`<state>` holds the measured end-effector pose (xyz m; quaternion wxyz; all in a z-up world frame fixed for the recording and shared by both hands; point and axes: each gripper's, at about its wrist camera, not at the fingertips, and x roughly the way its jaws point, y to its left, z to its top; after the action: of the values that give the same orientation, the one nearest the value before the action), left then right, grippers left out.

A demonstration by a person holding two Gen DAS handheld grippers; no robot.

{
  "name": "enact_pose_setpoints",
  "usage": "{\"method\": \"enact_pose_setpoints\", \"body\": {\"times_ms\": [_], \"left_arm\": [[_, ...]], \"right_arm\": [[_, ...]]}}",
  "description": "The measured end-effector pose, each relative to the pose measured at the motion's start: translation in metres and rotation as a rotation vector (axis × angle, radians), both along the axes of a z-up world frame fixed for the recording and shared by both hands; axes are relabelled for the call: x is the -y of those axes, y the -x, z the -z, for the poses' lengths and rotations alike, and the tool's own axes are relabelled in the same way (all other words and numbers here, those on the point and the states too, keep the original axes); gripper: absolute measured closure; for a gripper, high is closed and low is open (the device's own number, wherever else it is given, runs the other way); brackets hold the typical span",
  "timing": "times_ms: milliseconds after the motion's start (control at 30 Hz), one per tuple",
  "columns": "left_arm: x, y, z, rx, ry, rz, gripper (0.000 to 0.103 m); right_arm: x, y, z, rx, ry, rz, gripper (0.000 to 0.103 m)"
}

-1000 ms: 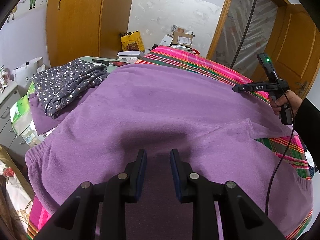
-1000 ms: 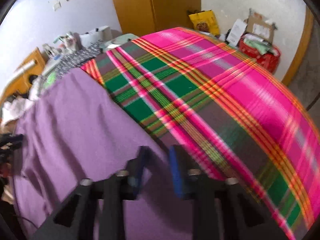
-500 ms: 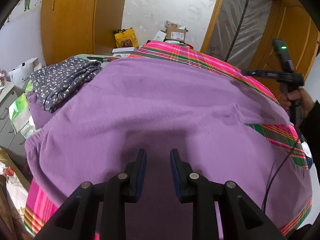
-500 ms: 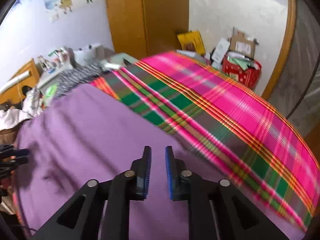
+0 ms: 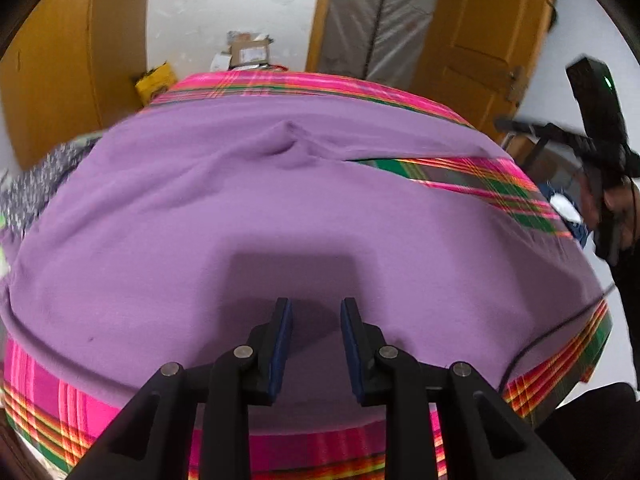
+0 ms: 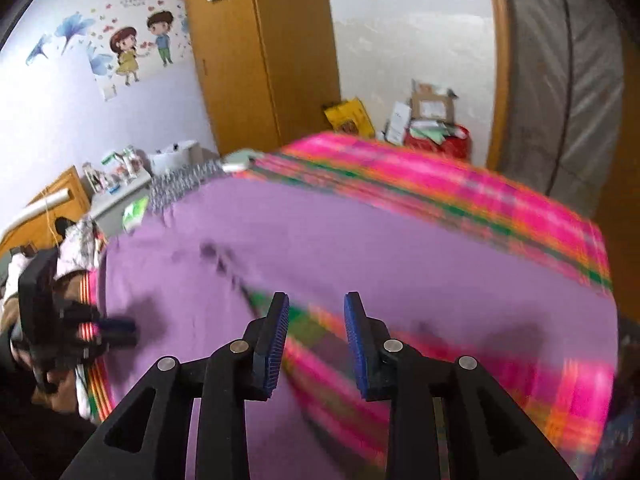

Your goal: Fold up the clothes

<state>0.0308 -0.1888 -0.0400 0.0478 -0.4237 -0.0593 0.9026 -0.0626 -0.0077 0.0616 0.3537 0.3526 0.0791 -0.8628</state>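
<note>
the purple garment (image 5: 248,216) lies spread flat over the bed (image 5: 52,396), which wears a pink and green plaid cover, and it fills most of both views. in the left wrist view its near hem runs from about 8 o'clock to 4 o'clock just under the left claw (image 5: 316,312), so the garment's long axis looks to run side to side across that claw's line of sight. a small raised pucker sits at 12 o'clock, and from there a slit opens toward 2 o'clock, showing a wedge of plaid between two purple parts, probably two legs or a body and a sleeve; which, i cannot tell.

the left claw hangs over the near middle of the cloth with its jaws standing apart and nothing between them, the fabric below lying undisturbed.

the right claw (image 6: 316,308) has its jaws opening, also empty, with only cloth and plaid seen past them. in its own blurred view the plaid wedge lies straight ahead at 12 o'clock and runs down toward 5 o'clock, with purple on both sides.

so the split end of the garment is nearer the right hand, and the hem end at 9 o'clock in the right view, where the left claw shows, is nearer the left hand. a likely next move is a pinch on the nearer edge at each end, folding across the long axis.

a speckled dark garment (image 5: 24,188) sits off at 9 o'clock in the left view, well apart.
</note>
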Motion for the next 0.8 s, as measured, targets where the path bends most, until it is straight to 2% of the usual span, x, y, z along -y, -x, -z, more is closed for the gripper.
{"method": "enact_pose_setpoints", "body": {"times_ms": [100, 200, 300, 533, 567, 633, 667, 800], "left_arm": [[-0.009, 0.007, 0.000, 0.008, -0.023, 0.040, 0.078], [-0.020, 0.014, -0.002, 0.012, -0.012, 0.068, 0.078], [-0.029, 0.022, -0.004, 0.012, -0.011, 0.089, 0.078], [-0.036, 0.031, -0.005, 0.014, -0.013, 0.087, 0.078], [-0.036, 0.032, -0.005, 0.018, -0.013, 0.084, 0.078], [-0.036, 0.034, -0.003, 0.024, -0.014, 0.080, 0.078], [-0.037, 0.036, -0.003, 0.027, -0.013, 0.082, 0.078], [-0.041, 0.042, -0.002, 0.031, -0.014, 0.093, 0.078]], "right_arm": [[-0.027, -0.021, 0.030, 0.073, -0.027, 0.024, 0.072], [-0.048, -0.025, 0.055, 0.136, -0.046, 0.058, 0.072], [-0.061, -0.023, 0.067, 0.166, -0.038, 0.060, 0.072], [-0.052, -0.019, 0.076, 0.193, -0.086, -0.113, 0.071], [-0.052, -0.019, 0.076, 0.193, -0.090, -0.131, 0.073], [-0.053, -0.017, 0.076, 0.202, -0.098, -0.150, 0.096], [-0.054, -0.015, 0.076, 0.208, -0.093, -0.155, 0.100], [-0.052, -0.017, 0.073, 0.149, -0.130, -0.132, 0.102]]}}
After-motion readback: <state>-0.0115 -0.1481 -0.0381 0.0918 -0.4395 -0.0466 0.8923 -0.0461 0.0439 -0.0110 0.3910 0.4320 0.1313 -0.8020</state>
